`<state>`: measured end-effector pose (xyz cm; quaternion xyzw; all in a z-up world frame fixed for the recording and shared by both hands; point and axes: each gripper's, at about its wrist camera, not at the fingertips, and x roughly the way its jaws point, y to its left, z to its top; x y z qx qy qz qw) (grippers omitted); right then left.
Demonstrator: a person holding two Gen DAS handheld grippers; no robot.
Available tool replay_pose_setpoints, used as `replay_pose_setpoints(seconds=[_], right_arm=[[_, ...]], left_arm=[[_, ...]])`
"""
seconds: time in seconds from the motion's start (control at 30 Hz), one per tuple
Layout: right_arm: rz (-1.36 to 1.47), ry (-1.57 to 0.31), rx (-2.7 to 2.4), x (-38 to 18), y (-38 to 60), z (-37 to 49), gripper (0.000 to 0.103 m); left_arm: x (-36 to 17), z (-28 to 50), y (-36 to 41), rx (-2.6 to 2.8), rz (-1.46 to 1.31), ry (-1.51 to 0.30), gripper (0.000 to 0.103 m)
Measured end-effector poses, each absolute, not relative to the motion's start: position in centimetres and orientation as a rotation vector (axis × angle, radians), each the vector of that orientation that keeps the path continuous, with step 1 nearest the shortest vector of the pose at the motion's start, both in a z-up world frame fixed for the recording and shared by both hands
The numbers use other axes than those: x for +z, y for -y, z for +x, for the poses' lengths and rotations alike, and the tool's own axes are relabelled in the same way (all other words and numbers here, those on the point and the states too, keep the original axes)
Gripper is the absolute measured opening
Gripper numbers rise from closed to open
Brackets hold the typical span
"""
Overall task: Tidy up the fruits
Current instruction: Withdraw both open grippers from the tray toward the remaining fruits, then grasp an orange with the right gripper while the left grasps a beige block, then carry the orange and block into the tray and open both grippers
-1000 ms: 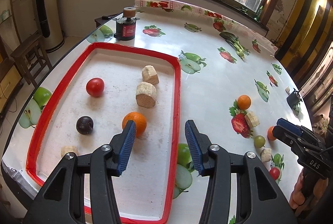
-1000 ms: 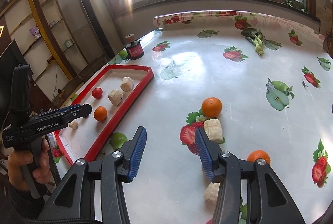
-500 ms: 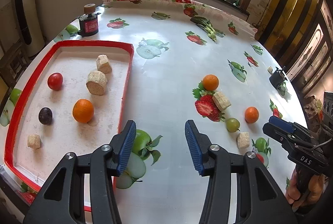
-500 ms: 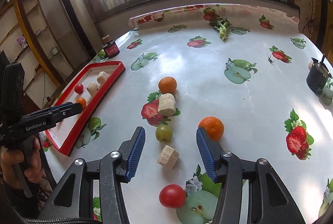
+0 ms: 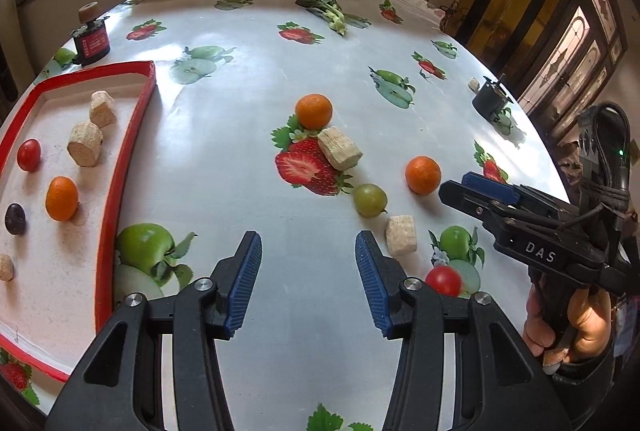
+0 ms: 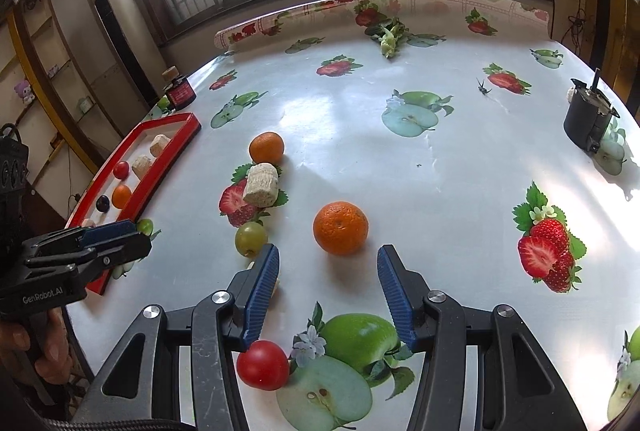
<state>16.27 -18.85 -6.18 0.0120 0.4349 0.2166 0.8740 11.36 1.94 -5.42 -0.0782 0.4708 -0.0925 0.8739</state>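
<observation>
My right gripper point(image 6: 326, 275) is open and empty, just short of an orange point(image 6: 340, 227) that lies ahead between its fingers. A green grape point(image 6: 250, 239) and a red tomato point(image 6: 262, 365) lie left of it. A second orange point(image 6: 266, 147) and a cork block point(image 6: 261, 184) lie farther off. My left gripper point(image 5: 308, 259) is open and empty over bare cloth, right of the red tray point(image 5: 124, 151). The tray holds an orange point(image 5: 61, 198), a tomato point(image 5: 29, 154), a dark plum point(image 5: 15, 218) and cork blocks point(image 5: 85, 149).
A small cork block point(image 5: 401, 234) lies by the left gripper's right finger. A black can point(image 6: 588, 123) stands at the table's right edge, a red-labelled jar point(image 5: 91, 41) at the far left. Leafy greens point(image 6: 386, 39) lie at the back. The cloth has printed fruit.
My left gripper has swung right, off the tray and over the cloth. My right gripper has moved right and forward until the near orange sits just ahead of its fingers.
</observation>
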Motion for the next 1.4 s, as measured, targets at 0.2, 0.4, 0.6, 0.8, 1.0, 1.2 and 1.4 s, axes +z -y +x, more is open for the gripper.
replay_pose_setpoints(seconds=[0.2,0.4,0.6,0.8,1.0,1.2,1.4], right_arm=[[0.009,-0.944,0.466,-7.4,18.5,18.8,0.053],[0.028,-0.974,0.498,-8.4,18.2,20.5,0.053],[0.034,-0.987,0.534,-9.0,18.1,21.1,0.037],[0.050,-0.945,0.511,-7.7,19.3,20.5,0.037],[0.066,-0.921,0.503,-6.6,19.7,19.9,0.037],[0.060,-0.914,0.519,-6.0,18.9,19.2,0.037],[0.045,-0.906,0.541,-5.5,17.6,18.1,0.037]], left_arm=[[-6.4,12.2,1.1,-0.256,-0.141,-1.023,0.047],[-7.4,13.1,3.2,-0.308,-0.135,-1.065,0.047],[-8.5,14.3,4.6,-0.334,-0.136,-1.065,0.047],[-8.7,14.9,4.1,-0.338,-0.143,-1.062,0.021],[-8.2,13.8,2.6,-0.321,-0.150,-1.045,0.021],[-7.3,13.0,0.6,-0.291,-0.177,-1.016,0.022],[-6.5,12.1,-1.8,-0.253,-0.204,-0.986,0.022]])
